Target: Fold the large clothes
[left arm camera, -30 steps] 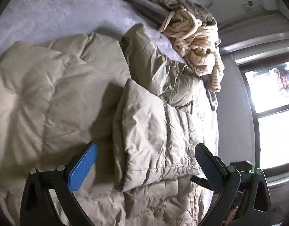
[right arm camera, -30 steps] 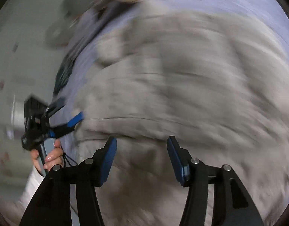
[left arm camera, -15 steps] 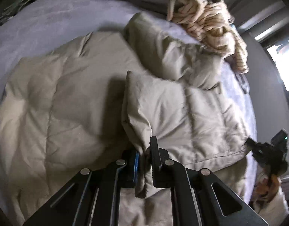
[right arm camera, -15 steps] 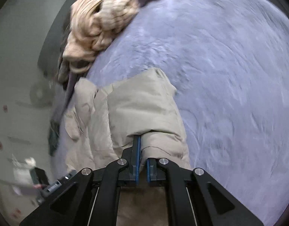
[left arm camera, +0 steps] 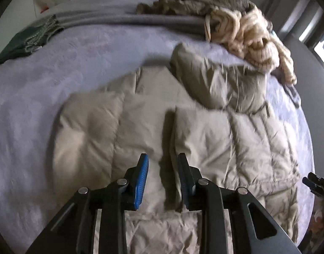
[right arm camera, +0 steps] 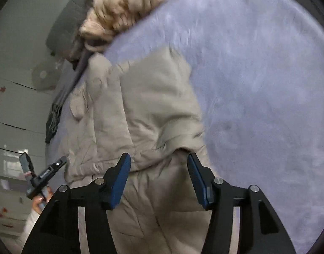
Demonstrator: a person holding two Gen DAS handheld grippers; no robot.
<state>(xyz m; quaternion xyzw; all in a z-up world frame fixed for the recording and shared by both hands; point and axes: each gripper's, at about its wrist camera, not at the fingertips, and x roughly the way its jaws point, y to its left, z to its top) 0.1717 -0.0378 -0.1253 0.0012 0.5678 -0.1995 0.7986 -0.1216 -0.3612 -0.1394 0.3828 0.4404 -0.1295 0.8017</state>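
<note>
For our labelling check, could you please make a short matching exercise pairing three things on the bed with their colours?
Things:
1. puffer jacket
2. bed cover
3. chunky knit

Colours:
A. lilac
B. cream
C. khaki beige

Pairs: 1-C, 2-A, 3-B

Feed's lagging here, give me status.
Left tool opening, nothing gripped. Right tool opening, empty. Beige puffer jacket partly folded on bed. Cream knit blanket heaped beyond it.
</note>
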